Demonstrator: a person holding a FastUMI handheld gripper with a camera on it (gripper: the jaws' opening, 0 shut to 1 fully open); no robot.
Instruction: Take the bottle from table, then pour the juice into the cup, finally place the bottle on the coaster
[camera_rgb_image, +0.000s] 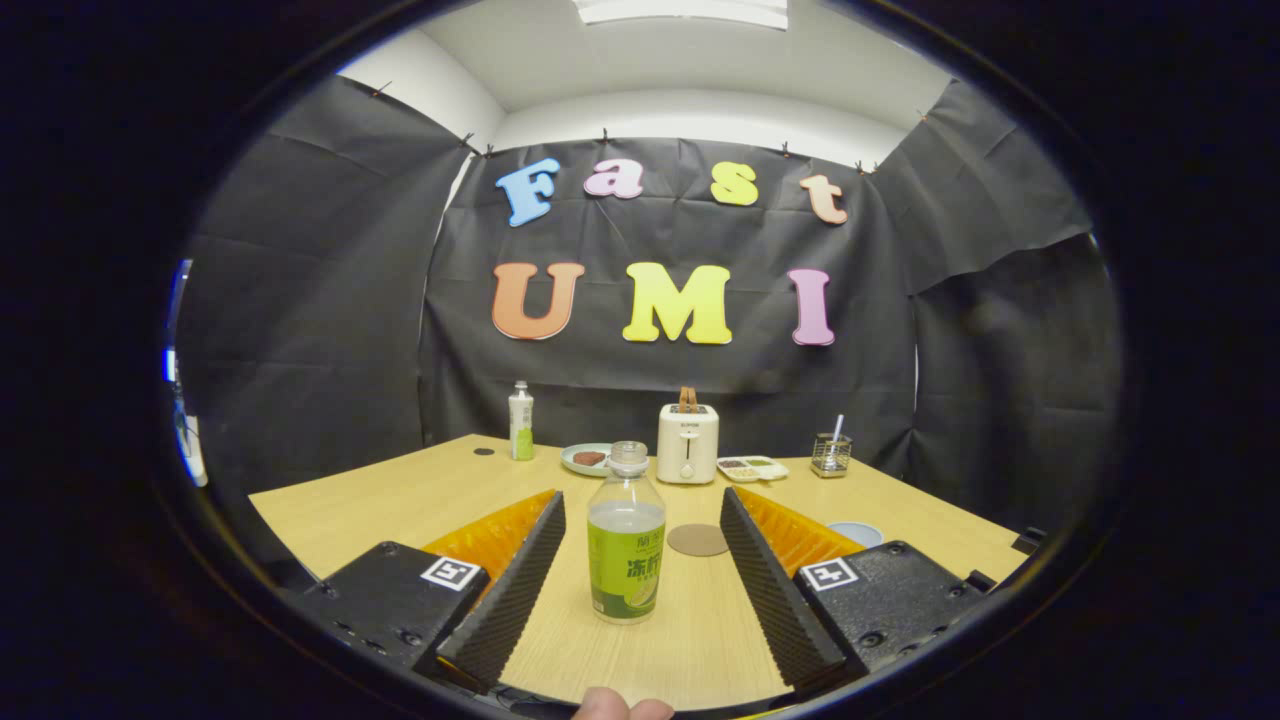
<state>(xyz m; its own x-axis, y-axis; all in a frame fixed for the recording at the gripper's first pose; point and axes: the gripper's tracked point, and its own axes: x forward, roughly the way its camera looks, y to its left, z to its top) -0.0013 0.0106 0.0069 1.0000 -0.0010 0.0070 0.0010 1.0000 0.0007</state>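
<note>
A clear bottle (626, 540) with a green label and pale juice stands upright on the wooden table (400, 500), uncapped, between my two fingers. My gripper (643, 505) is open, with a gap on each side of the bottle, so neither finger touches it. A round brown coaster (697, 540) lies flat just beyond the bottle, slightly to its right. A pale blue cup (856, 532) peeks out behind the right finger (775, 585), mostly hidden by it.
At the back of the table stand a second capped bottle (521, 421), a plate with food (587, 459), a cream toaster (688, 443), a small snack tray (752, 468) and a wire holder (831, 454). A fingertip (600, 706) of the person shows near the table's front edge.
</note>
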